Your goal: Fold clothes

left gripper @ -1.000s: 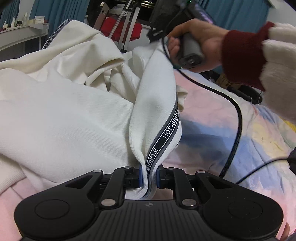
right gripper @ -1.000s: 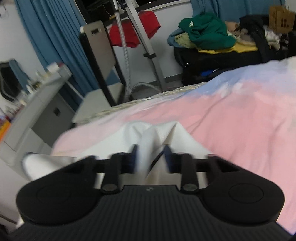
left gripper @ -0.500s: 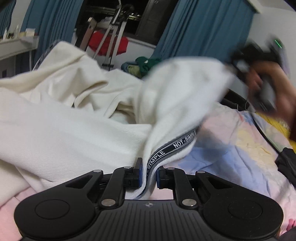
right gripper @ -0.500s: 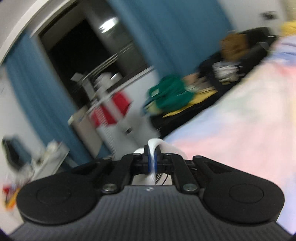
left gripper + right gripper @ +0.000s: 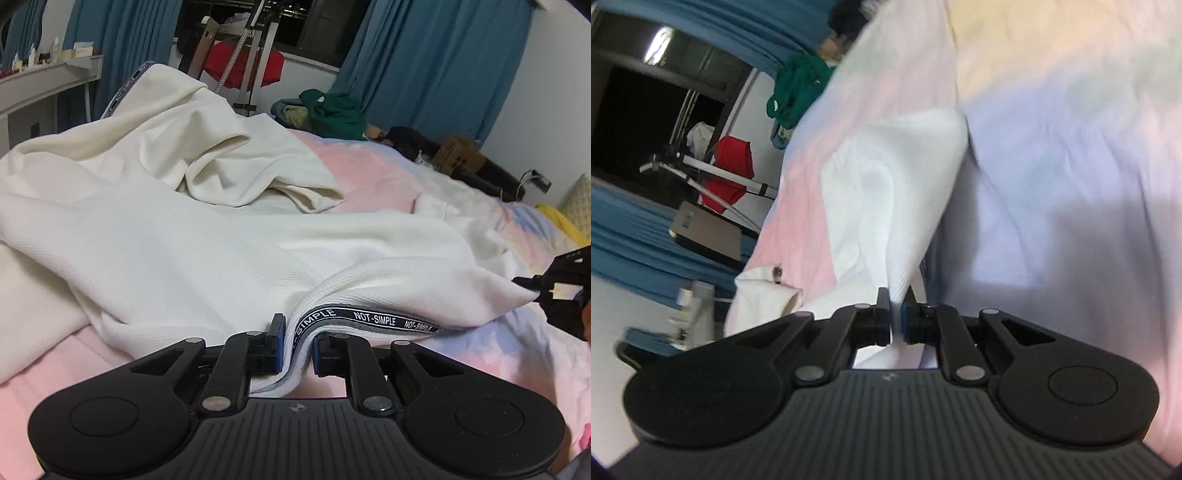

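Both grippers clamping white garment [image 5: 221, 258] | left gripper [image 5: 298, 345] gripping banded hem | right gripper [image 5: 895, 323] now lowering previously raised edge onto bedsheet [image 5: 406, 181]

Matte black left tool [image 5: 297, 345]; ribbed housing; silver screws; blue pads [image 5: 279, 341]; round side discs

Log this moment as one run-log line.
task: fold clothes | left claw: shut on white garment hem | right claw: shut on garment corner | surface: pastel bedsheet

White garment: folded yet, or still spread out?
Not folded. The white garment lies rumpled across the bed, its hem stretched between left tongs and right tongs.
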Tool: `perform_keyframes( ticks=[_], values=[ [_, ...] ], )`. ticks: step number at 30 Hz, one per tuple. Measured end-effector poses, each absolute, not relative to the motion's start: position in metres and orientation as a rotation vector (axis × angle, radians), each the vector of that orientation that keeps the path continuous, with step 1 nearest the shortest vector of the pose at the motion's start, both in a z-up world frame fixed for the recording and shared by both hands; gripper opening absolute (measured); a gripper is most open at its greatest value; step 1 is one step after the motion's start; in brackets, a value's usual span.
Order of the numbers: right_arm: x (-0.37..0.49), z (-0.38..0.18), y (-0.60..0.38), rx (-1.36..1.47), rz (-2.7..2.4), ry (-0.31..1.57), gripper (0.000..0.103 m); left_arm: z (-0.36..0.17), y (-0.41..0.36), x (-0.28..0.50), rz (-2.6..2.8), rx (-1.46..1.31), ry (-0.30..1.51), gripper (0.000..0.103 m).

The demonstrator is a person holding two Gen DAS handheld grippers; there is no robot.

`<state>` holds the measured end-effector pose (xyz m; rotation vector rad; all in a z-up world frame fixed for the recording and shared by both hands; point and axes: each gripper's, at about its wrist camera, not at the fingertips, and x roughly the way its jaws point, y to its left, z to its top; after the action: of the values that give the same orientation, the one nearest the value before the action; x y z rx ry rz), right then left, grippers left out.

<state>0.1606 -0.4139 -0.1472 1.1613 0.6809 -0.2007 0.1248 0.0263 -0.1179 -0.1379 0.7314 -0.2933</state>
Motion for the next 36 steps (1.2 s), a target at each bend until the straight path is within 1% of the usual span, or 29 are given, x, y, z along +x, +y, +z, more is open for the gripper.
perform_keyframes(
  ticks=[1,3,5,6,7,8,11,21,26,27,28,29,30,31,32,35,36],
  values=[
    [0.161,-0.15,-0.413,1.178,-0.193,0.679,0.011,-0.118,0.026,0.123,-0.287,-0.13,0.732,0.015],
    [0.161,-0.154,-0.413,1.212,-0.176,0.681,0.02,-0.119,0.024,0.122,-0.279,-0.119,0.735,0.015],
    [0.166,-0.159,-0.415,1.243,-0.164,0.674,0.047,-0.12,0.024,0.123,-0.27,-0.114,0.739,0.015],
    [0.168,-0.164,-0.416,1.26,-0.166,0.666,0.052,-0.12,0.024,0.124,-0.267,-0.119,0.742,0.015],
    [0.171,-0.167,-0.418,1.277,-0.178,0.661,0.06,-0.121,0.024,0.126,-0.263,-0.128,0.746,0.015],
    [0.174,-0.171,-0.421,1.294,-0.193,0.657,0.062,-0.122,0.025,0.128,-0.259,-0.138,0.752,0.015],
    [0.184,-0.185,-0.43,1.352,-0.211,0.643,0.062,-0.123,0.025,0.13,-0.248,-0.15,0.761,0.015],
    [0.206,-0.216,-0.467,1.495,-0.148,0.442,0.062,-0.13,0.021,0.139,-0.222,-0.167,0.783,0.015],
    [0.213,-0.231,-0.476,1.52,-0.094,0.446,0.059,-0.132,0.018,0.142,-0.212,-0.159,0.788,0.015],
    [0.215,-0.23,-0.476,1.511,-0.078,0.447,0.056,-0.132,0.018,0.142,-0.211,-0.158,0.789,0.015],
    [0.218,-0.229,-0.476,1.498,-0.063,0.45,0.049,-0.132,0.018,0.143,-0.211,-0.158,0.789,0.015],
    [0.219,-0.226,-0.476,1.479,-0.062,0.447,0.039,-0.132,0.018,0.143,-0.21,-0.159,0.79,0.015],
    [0.221,-0.223,-0.476,1.459,-0.067,0.442,0.035,-0.132,0.017,0.143,-0.209,-0.16,0.79,0.015],
    [0.223,-0.219,-0.477,1.439,-0.071,0.437,0.019,-0.132,0.017,0.143,-0.208,-0.16,0.79,0.015],
    [0.221,-0.215,-0.479,1.418,-0.083,0.421,0.015,-0.132,0.017,0.143,-0.208,-0.159,0.79,0.015],
    [0.217,-0.199,-0.487,1.353,-0.113,0.354,0.01,-0.132,0.016,0.143,-0.206,-0.156,0.787,0.015],
    [0.215,-0.194,-0.49,1.34,-0.118,0.324,0.007,-0.132,0.016,0.143,-0.208,-0.159,0.786,0.015]
  ],
)
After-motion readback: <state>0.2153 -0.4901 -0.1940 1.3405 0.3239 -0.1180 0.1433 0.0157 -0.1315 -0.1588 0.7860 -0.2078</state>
